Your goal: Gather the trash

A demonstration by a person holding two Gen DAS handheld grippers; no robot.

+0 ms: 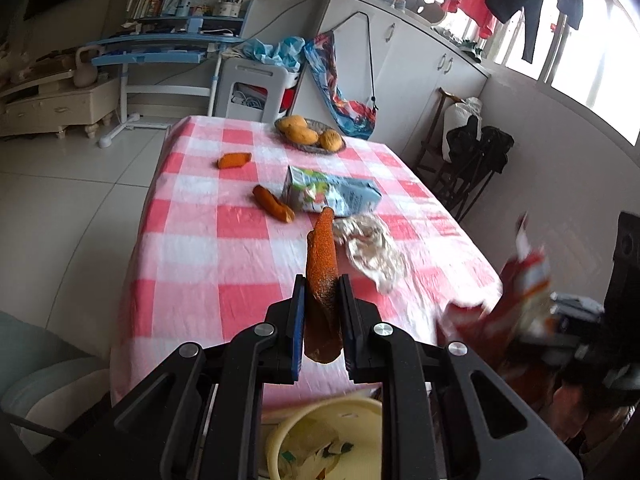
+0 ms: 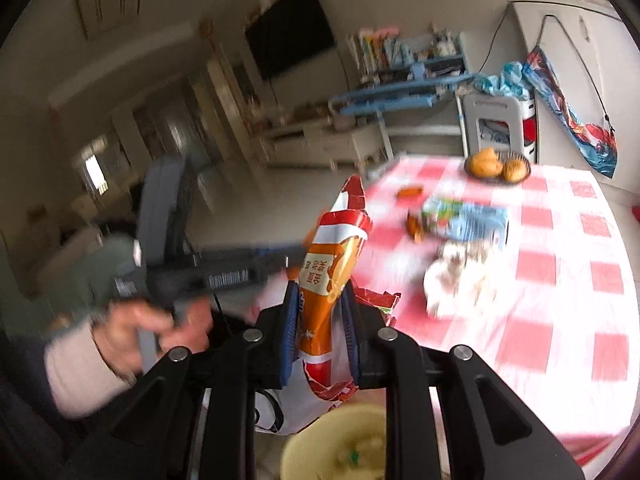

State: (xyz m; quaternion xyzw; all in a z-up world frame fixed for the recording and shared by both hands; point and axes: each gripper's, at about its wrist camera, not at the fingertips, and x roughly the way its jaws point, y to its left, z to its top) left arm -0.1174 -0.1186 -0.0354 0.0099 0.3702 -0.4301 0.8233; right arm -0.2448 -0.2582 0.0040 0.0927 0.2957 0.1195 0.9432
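My left gripper (image 1: 321, 284) is shut on a long orange peel strip (image 1: 321, 264), held near the front edge of the pink checked table (image 1: 200, 256). My right gripper (image 2: 320, 292) is shut on a torn red and orange snack bag (image 2: 340, 256); that bag shows blurred at the right of the left wrist view as the snack bag (image 1: 516, 300). A pale yellow bin (image 1: 320, 436) with scraps inside sits below both grippers, the same yellow bin (image 2: 336, 444) under the bag. On the table lie a blue carton (image 1: 332, 192), crumpled foil wrap (image 1: 372, 252) and two orange peel pieces (image 1: 274, 203), (image 1: 234, 160).
A dish of yellow fruit (image 1: 310, 134) stands at the table's far edge. A person's hand and pale sleeve (image 2: 120, 340) hold the left tool (image 2: 224, 272). Folded dark chairs (image 1: 476, 160) stand right of the table, a blue desk (image 1: 168, 48) and white cabinets (image 1: 420, 64) behind.
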